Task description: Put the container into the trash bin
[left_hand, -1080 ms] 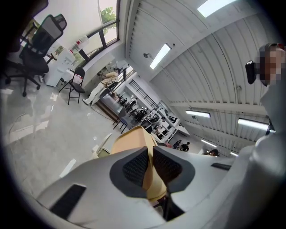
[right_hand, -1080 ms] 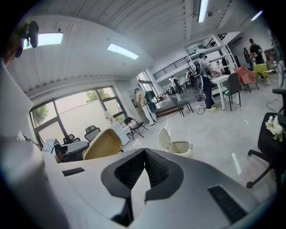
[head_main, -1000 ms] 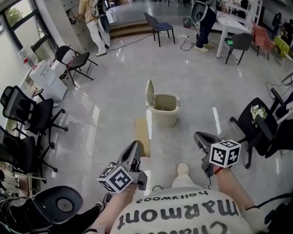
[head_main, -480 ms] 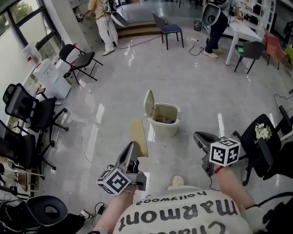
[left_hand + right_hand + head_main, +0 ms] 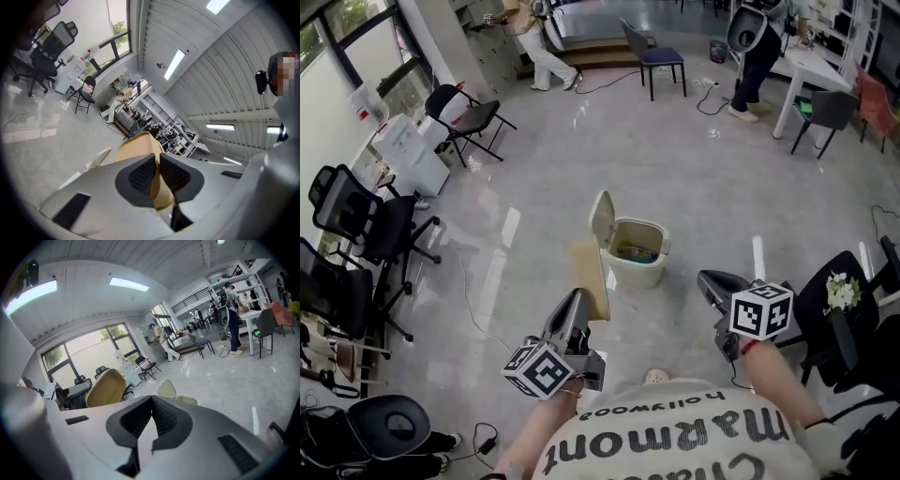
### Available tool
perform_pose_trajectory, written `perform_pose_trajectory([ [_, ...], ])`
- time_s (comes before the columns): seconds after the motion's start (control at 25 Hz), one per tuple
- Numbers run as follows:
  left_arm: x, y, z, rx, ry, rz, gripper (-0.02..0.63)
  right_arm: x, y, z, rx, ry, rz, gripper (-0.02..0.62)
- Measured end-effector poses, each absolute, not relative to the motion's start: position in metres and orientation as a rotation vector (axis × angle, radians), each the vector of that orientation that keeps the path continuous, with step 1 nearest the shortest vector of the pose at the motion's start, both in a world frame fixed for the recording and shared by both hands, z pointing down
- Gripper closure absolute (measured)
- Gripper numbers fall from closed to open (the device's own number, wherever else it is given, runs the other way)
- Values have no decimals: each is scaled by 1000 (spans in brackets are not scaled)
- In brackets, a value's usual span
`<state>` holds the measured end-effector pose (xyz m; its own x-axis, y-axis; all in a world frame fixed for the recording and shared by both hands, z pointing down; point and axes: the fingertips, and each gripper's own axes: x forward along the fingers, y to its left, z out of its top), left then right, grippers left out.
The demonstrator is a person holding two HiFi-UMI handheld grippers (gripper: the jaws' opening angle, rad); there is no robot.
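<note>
Left gripper is pinching a flat tan container by its near edge. The rest of it sticks out toward 12 o'clock, up in the air and not yet over the trash bin. Right gripper has its jaws pressed together on nothing, off at 3 o'clock.

What I'd worry about:
- That's a thin edge grip on a long piece, so a quick swing could make it pivot or slide out and land on the floor.
- The bin's lid stands up on its 9 o'clock side, right between the container and the opening. Come in low from there and it probably bumps the lid.
- The container looks about as long as the opening and there's stuff in the bin already, so it may hang on the rim unless tipped in end-first.
</note>
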<state>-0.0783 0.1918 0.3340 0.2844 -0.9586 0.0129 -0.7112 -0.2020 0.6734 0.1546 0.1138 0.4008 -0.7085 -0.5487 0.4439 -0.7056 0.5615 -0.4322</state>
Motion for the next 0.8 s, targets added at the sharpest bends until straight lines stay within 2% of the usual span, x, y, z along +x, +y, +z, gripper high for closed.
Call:
perform_pose_trajectory([
  [0.8,-91,99,322,2045,-1404,-526,580,144,47,399,1128,-2519,931,594],
])
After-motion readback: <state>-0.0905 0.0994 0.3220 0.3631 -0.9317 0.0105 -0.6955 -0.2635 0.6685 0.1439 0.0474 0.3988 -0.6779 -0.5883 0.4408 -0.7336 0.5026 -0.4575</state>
